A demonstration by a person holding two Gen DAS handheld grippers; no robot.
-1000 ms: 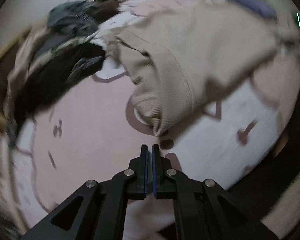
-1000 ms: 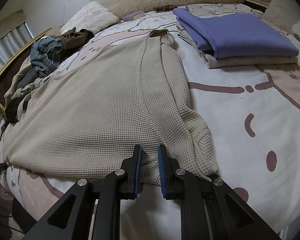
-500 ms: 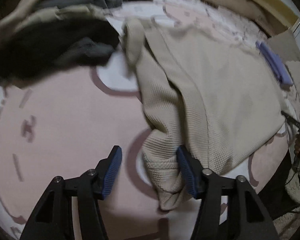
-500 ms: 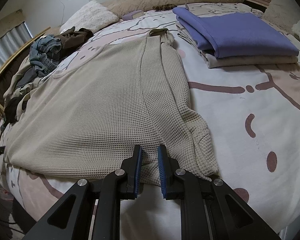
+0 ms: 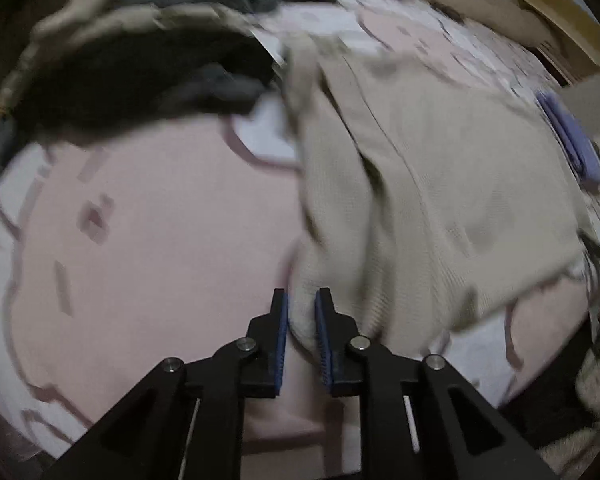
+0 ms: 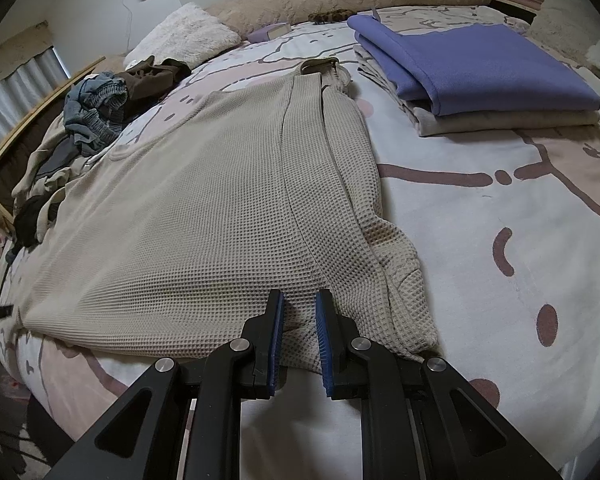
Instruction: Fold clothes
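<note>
A beige waffle-knit shirt (image 6: 204, 208) lies spread flat on the pink and white bed cover (image 6: 480, 240). My right gripper (image 6: 300, 300) is shut on its near hem, with the fabric pinched between the blue pads. In the left wrist view the same shirt (image 5: 440, 184) runs away to the right, and its left sleeve (image 5: 332, 208) lies bunched along the shirt's left edge. My left gripper (image 5: 301, 300) points steeply down at the sleeve's cuff. Its jaws are closing, and the cuff sits pressed between the pads. This view is blurred.
A folded stack topped by a purple garment (image 6: 472, 60) sits at the back right of the bed. A pile of unfolded dark, blue and beige clothes (image 6: 92, 116) lies along the left edge, also in the left view (image 5: 140, 72). A white fluffy pillow (image 6: 184, 36) lies at the head.
My left gripper went from shut and empty to wide open beside the sleeve cuff, then closed around the cuff, while rolling and shifting. The right gripper and the hem it holds have not moved.
</note>
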